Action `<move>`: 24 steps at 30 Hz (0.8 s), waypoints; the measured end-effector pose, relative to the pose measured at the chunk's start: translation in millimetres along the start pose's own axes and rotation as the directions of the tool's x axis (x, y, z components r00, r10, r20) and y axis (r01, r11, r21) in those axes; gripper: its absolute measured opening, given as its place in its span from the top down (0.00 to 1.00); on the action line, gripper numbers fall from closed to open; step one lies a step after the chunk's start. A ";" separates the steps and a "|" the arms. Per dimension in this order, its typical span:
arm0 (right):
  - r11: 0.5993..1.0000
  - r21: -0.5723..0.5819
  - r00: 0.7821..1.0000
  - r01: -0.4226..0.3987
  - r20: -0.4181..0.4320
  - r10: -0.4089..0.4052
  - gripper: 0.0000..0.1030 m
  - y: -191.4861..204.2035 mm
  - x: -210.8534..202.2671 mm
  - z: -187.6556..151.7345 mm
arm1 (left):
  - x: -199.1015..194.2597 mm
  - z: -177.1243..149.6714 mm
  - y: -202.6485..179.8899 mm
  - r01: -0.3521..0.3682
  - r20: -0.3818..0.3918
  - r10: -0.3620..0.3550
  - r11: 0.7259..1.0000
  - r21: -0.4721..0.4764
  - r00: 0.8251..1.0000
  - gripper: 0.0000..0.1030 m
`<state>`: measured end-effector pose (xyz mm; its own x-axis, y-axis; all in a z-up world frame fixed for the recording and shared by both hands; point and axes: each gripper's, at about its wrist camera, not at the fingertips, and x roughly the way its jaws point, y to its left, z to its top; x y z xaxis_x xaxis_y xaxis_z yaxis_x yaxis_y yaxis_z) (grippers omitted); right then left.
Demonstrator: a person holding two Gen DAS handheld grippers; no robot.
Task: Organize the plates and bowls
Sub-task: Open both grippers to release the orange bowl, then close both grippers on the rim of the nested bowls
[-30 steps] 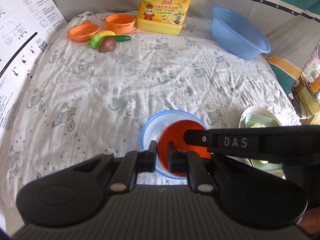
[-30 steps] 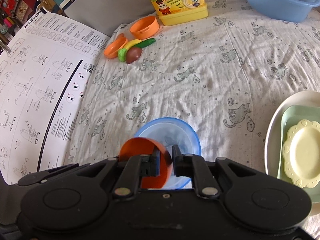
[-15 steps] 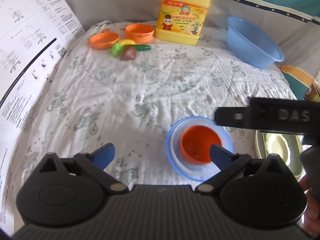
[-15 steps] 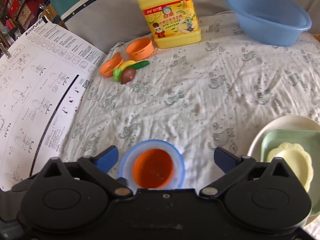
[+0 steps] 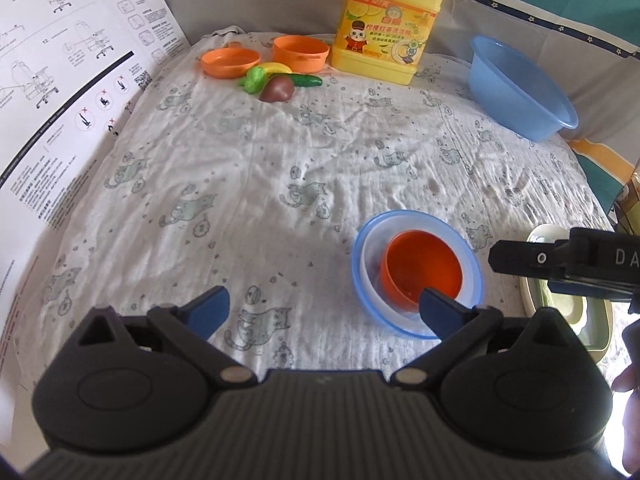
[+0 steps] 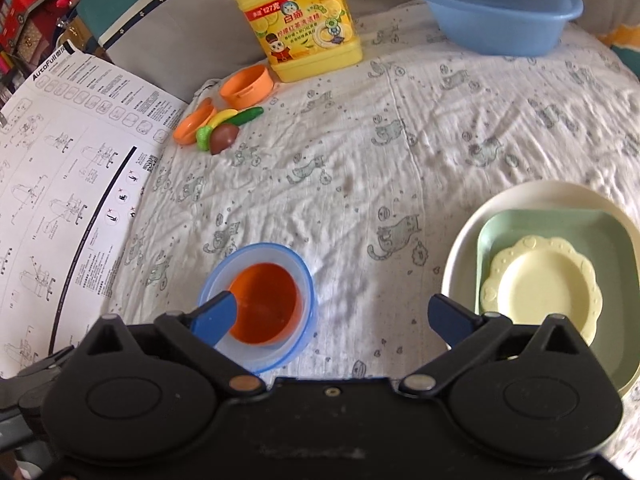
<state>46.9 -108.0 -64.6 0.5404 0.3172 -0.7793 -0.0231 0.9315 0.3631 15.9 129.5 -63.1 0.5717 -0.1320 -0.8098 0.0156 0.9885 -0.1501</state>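
Note:
An orange bowl sits nested inside a blue-rimmed bowl on the cat-print cloth; both show in the right wrist view too, the orange bowl inside the blue bowl. A stack of plates stands to the right: cream scalloped plate on a green square plate on a white plate. My left gripper is open and empty, just left of the bowls. My right gripper is open and empty, between the bowls and the plate stack.
A yellow detergent jug, a blue basin, two small orange toy dishes and toy vegetables lie at the far side. A printed instruction sheet stands along the left.
Both grippers were shut on the orange bowl a second ago. They opened, left it in the blue bowl, and have drawn back and apart.

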 end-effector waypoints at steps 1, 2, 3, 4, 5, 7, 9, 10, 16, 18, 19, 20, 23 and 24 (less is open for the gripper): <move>1.000 0.002 1.000 -0.005 -0.002 0.005 0.00 -0.8 0.2 -0.5 | 1.2 -0.7 -2.0 -0.002 0.002 0.002 1.000 0.004 1.000 0.00; 1.000 0.005 1.000 -0.009 -0.003 0.009 0.00 -1.3 0.8 -1.3 | 2.8 -1.2 -4.3 -0.004 0.003 0.004 1.000 0.009 1.000 0.00; 1.000 0.007 1.000 -0.012 -0.004 0.012 0.00 -1.8 1.1 -2.1 | 4.4 -1.4 -6.6 -0.006 0.002 0.006 1.000 0.015 1.000 0.00; 1.000 0.009 1.000 -0.015 -0.005 0.015 0.00 -2.8 1.3 -2.5 | 5.9 -1.6 -8.5 -0.006 -0.001 0.006 1.000 0.020 1.000 0.00; 1.000 0.013 1.000 -0.016 -0.006 0.016 0.00 -2.7 2.0 -2.7 | 7.1 -1.7 -10.2 -0.005 -0.003 0.005 1.000 0.024 1.000 0.00; 1.000 0.022 1.000 -0.019 -0.008 0.019 0.00 -4.5 2.6 -2.8 | 8.4 -1.0 -12.9 -0.006 -0.004 0.006 0.999 0.034 1.000 0.00; 0.999 0.029 1.000 -0.018 -0.008 0.019 0.00 -6.0 3.2 -2.3 | 10.1 0.4 -14.5 -0.009 -0.004 0.009 0.999 0.039 1.000 0.00; 0.999 0.033 1.000 -0.019 -0.009 0.020 0.00 -6.8 3.5 -1.8 | 11.1 1.1 -14.6 -0.010 -0.005 0.010 0.999 0.038 1.000 0.00; 0.998 0.055 0.999 -0.030 -0.031 0.031 0.00 -7.5 10.3 0.1 | 16.8 5.4 -11.4 -0.008 -0.013 0.008 1.000 0.024 1.000 0.00; 0.998 0.058 0.999 -0.033 -0.037 0.035 0.00 -6.1 12.9 1.7 | 18.8 6.7 -9.8 -0.001 -0.015 0.002 1.000 0.017 1.000 0.00; 0.998 0.059 0.999 -0.034 -0.040 0.037 0.00 -4.8 14.3 2.7 | 19.9 7.2 -8.9 0.005 -0.017 -0.004 1.000 0.013 1.000 0.00; 0.997 0.061 0.998 -0.036 -0.043 0.039 0.00 -3.6 15.7 3.7 | 21.4 7.8 -8.2 0.012 -0.021 -0.012 1.000 0.009 1.000 0.00; 0.997 0.058 0.997 -0.043 -0.064 0.047 0.00 0.7 21.9 7.4 | 25.6 9.0 -5.7 0.042 -0.035 -0.042 0.999 -0.007 0.999 0.00; 0.998 0.053 0.996 -0.043 -0.070 0.047 0.00 2.7 23.8 8.3 | 27.3 9.0 -5.6 0.050 -0.038 -0.051 0.999 -0.011 0.998 0.01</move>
<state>66.7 -99.4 -78.0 0.4786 0.3719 -0.7954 -0.0017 0.9063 0.4227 38.8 121.1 -79.2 0.5383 -0.1846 -0.8223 0.0353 0.9798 -0.1968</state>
